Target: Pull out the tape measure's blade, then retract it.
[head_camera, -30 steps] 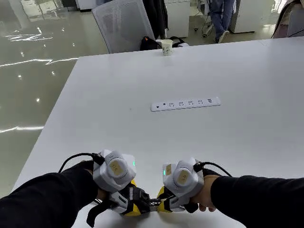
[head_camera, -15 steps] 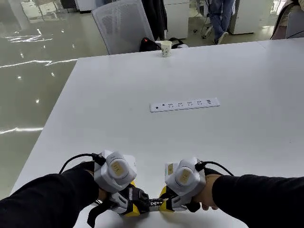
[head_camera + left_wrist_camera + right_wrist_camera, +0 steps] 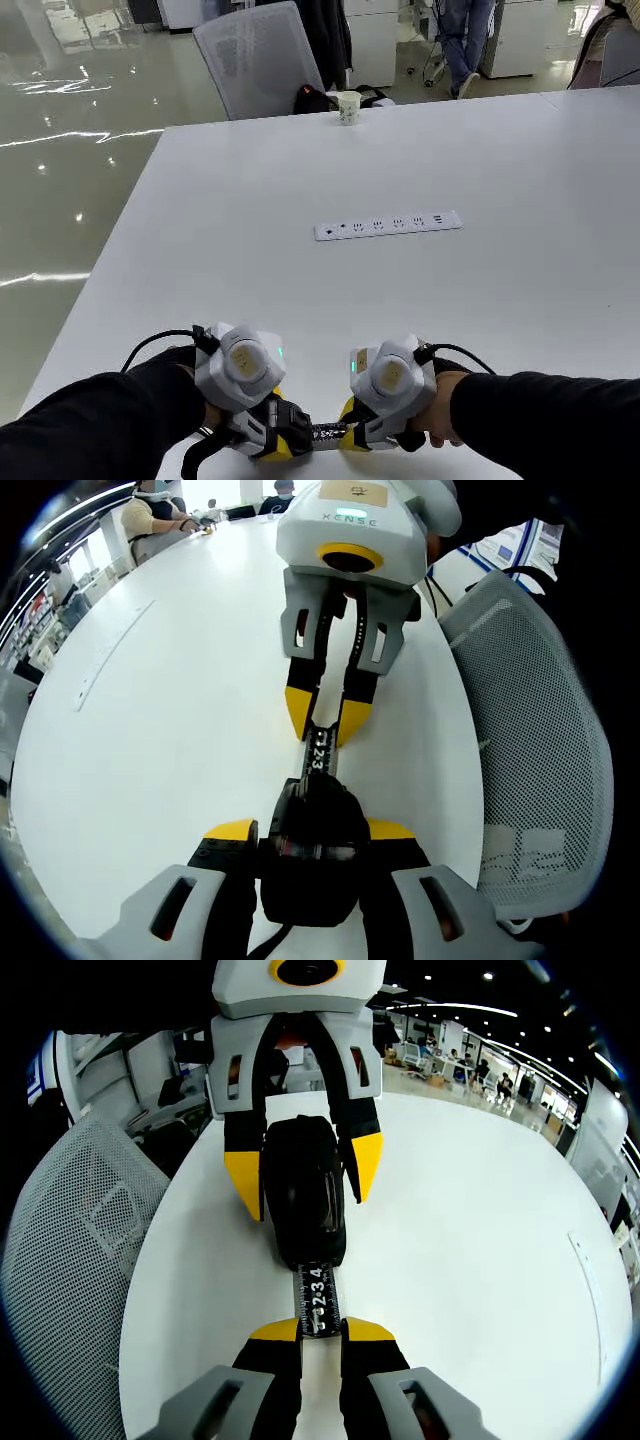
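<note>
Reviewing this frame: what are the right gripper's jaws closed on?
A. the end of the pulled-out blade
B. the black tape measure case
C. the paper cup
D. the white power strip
A: in the right gripper view, the right gripper pinches the end of the numbered blade, while the left gripper holds the black case.

Near desk (image 3: pixel 300 180) edge: left tool (image 3: pixel 283 441) grips tape measure (image 3: pixel 297 428), right tool (image 3: pixel 347 437) pinches short blade (image 3: pixel 327 432); power strip (image 3: pixel 388 225) beyond.
</note>
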`<state>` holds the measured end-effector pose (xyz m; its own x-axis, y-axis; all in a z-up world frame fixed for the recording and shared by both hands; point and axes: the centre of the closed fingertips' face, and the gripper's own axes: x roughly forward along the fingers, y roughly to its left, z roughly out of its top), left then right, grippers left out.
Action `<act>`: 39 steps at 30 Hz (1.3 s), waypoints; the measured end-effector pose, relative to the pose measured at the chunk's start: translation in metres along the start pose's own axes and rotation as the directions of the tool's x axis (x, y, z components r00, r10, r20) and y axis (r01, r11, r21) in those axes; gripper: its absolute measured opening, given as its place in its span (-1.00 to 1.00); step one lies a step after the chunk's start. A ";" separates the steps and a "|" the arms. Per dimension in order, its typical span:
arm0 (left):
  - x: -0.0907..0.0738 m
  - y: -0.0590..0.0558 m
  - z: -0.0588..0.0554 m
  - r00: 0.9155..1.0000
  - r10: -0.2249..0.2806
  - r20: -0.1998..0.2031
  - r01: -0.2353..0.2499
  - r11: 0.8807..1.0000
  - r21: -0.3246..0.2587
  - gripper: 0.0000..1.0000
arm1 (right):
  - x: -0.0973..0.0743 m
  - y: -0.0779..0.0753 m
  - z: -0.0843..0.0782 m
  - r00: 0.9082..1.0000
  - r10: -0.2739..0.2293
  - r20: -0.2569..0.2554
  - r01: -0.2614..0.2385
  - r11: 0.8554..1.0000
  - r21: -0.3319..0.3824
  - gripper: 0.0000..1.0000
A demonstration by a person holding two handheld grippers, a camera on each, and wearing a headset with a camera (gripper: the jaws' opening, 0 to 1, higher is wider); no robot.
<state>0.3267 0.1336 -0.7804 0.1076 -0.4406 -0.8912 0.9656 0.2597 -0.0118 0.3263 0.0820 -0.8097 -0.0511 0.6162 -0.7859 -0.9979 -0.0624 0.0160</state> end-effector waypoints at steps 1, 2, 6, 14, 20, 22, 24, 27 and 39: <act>0.000 0.000 0.000 1.000 0.000 -0.001 0.000 1.000 0.000 -0.31 | 0.000 0.000 -0.001 1.000 -0.001 0.000 0.001 1.000 -0.001 -0.79; 0.000 0.000 0.000 1.000 0.000 -0.002 0.000 1.000 -0.001 -0.31 | -0.001 0.000 -0.001 1.000 0.000 0.000 0.000 1.000 0.000 -0.79; 0.000 0.000 0.000 1.000 0.000 -0.005 0.000 1.000 0.000 -0.31 | -0.002 0.000 -0.003 1.000 0.000 -0.008 0.000 1.000 -0.004 -0.79; 0.001 0.000 0.000 1.000 0.004 -0.005 -0.004 1.000 0.002 -0.31 | -0.007 -0.001 -0.010 1.000 -0.001 -0.023 0.001 1.000 -0.007 -0.79; 0.001 0.000 0.001 1.000 0.008 -0.003 -0.008 1.000 -0.003 -0.31 | -0.010 -0.003 -0.014 1.000 -0.003 -0.026 0.003 1.000 0.000 -0.79; 0.001 0.000 0.001 1.000 0.008 -0.003 -0.008 1.000 -0.004 -0.31 | -0.011 -0.003 -0.015 1.000 -0.004 -0.026 0.004 1.000 0.003 -0.79; 0.001 0.000 0.001 1.000 0.009 -0.002 -0.009 1.000 -0.004 -0.31 | -0.011 -0.002 -0.015 1.000 -0.005 -0.026 0.005 1.000 0.003 -0.79; 0.001 0.000 0.001 1.000 0.008 -0.002 -0.008 1.000 -0.005 -0.31 | -0.012 -0.002 -0.016 1.000 -0.007 -0.026 0.008 1.000 0.003 -0.79; 0.000 0.000 0.002 1.000 0.011 -0.005 -0.011 1.000 0.000 -0.30 | -0.020 -0.003 -0.023 0.999 -0.009 -0.033 0.010 1.000 0.005 -0.79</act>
<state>0.3270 0.1316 -0.7795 0.1167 -0.4339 -0.8934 0.9644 0.2644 -0.0025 0.3311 0.0515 -0.8086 -0.0404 0.5902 -0.8062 -0.9986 -0.0524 0.0117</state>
